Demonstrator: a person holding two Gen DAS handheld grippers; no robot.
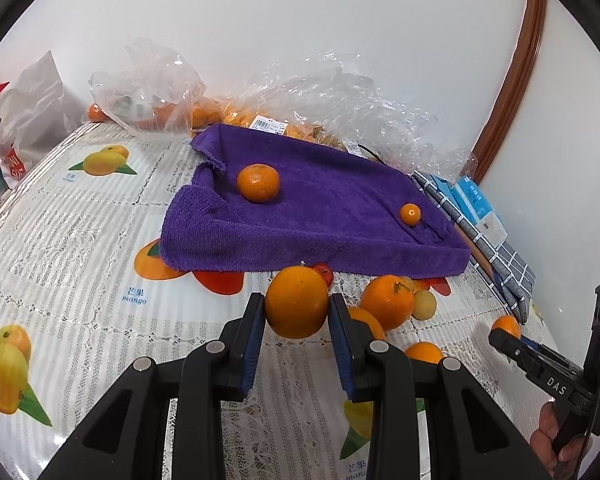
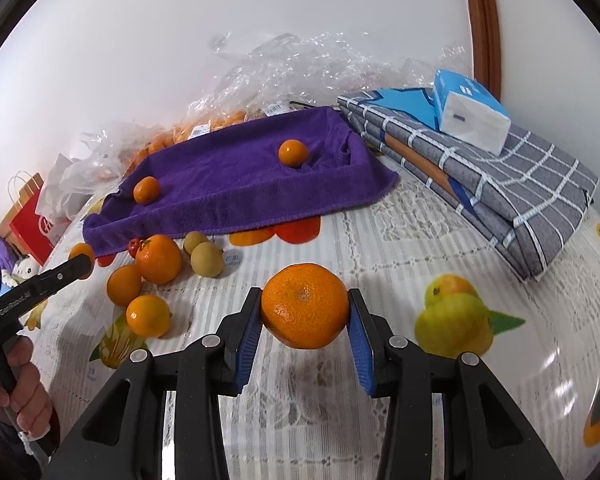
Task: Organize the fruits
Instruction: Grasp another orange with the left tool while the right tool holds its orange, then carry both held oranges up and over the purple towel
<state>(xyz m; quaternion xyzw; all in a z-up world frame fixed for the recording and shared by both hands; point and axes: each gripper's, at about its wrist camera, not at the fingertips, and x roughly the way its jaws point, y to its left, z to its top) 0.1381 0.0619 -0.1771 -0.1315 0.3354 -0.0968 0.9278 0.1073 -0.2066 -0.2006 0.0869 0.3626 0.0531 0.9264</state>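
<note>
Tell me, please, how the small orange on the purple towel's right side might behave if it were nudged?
The small orange is round and smooth, so it would probably roll easily. The purple towel looks soft and sags around it, which may slow it. The towel's raised edge nearby would likely stop it from rolling off onto the table.

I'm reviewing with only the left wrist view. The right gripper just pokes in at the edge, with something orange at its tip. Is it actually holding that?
Observer: Yes. In the right wrist view the right gripper has its jaws closed on a mandarin, one blue pad on each side of it.
Operator: Next to the loose oranges I can make out one pale greenish fruit. Is it alone?
Observer: No, there are two: one pale fruit and a second pale fruit right behind it, in front of the purple towel.
</note>
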